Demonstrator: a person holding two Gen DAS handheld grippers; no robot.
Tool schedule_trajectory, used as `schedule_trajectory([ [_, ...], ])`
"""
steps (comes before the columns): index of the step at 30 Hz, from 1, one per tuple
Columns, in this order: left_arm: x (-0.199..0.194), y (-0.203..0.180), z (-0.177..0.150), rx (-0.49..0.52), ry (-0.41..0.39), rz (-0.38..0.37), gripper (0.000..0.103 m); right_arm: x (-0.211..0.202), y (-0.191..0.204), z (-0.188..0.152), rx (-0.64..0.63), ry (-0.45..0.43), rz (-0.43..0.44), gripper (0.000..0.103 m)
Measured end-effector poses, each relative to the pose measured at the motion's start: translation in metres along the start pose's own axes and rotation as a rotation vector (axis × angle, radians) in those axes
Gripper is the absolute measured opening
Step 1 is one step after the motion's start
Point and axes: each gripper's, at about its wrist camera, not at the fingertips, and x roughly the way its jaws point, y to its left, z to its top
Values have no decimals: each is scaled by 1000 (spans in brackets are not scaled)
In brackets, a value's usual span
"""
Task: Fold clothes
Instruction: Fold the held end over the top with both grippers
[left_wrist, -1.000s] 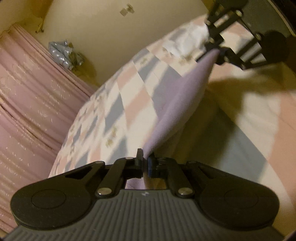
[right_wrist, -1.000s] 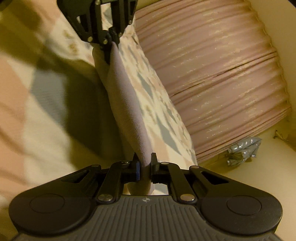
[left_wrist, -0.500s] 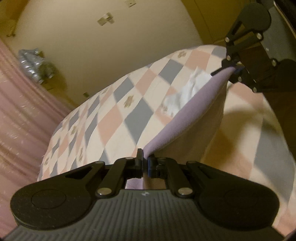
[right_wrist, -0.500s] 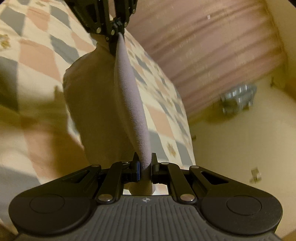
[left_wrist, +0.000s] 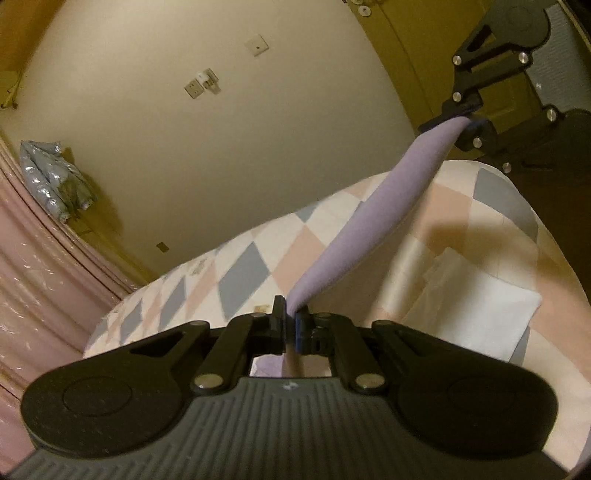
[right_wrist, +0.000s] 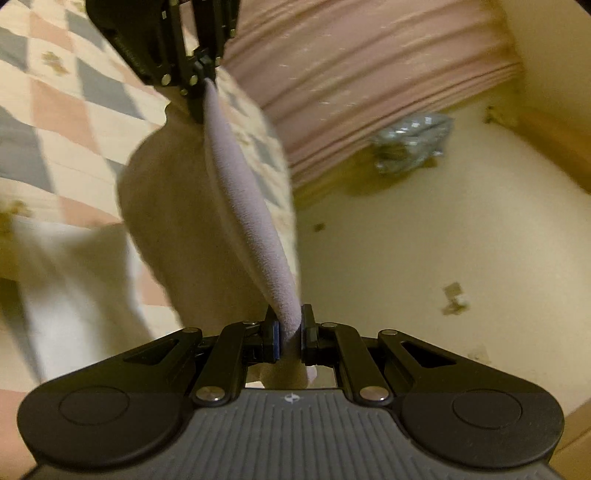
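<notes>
A lilac garment (left_wrist: 373, 218) hangs stretched between my two grippers above the bed. My left gripper (left_wrist: 290, 325) is shut on one end of its top edge. My right gripper (right_wrist: 289, 332) is shut on the other end of the garment (right_wrist: 243, 206). In the left wrist view the right gripper (left_wrist: 467, 122) shows at the top right, clamped on the cloth. In the right wrist view the left gripper (right_wrist: 202, 86) shows at the top, clamped on the cloth. The garment's pale body (right_wrist: 166, 221) hangs down below the held edge.
The bed has a checked quilt (left_wrist: 258, 258) of pink, grey and cream. A white folded cloth (left_wrist: 480, 314) lies on the quilt below the garment. A pink curtain (left_wrist: 40, 295) hangs at the left. A cream wall (left_wrist: 221, 147) with sockets stands behind the bed.
Both grippers have lifted and tilted up with the garment held taut between them. The wall now fills more of both views. The white folded cloth has come into the left wrist view.
</notes>
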Motion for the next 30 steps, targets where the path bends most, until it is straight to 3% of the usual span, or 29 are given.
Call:
schedule_trajectory([
  [3,22,-34,-27,16,56,-58,4,15,23,-22,12,42,48,7],
  [10,64,-106,-87,48,167,-166,4,31,129,-70,-57,145,290,8],
  [19,61,-114,-96,92,166,-139,10,13,144,-83,-63,155,257,22],
  [21,61,-112,-97,96,162,-133,10,11,149,-81,-63,154,253,20],
  [23,60,-110,-97,97,156,-128,5,10,152,-79,-56,155,255,8],
  [30,52,-101,-98,61,137,-89,3,5,153,-70,-26,139,234,8],
])
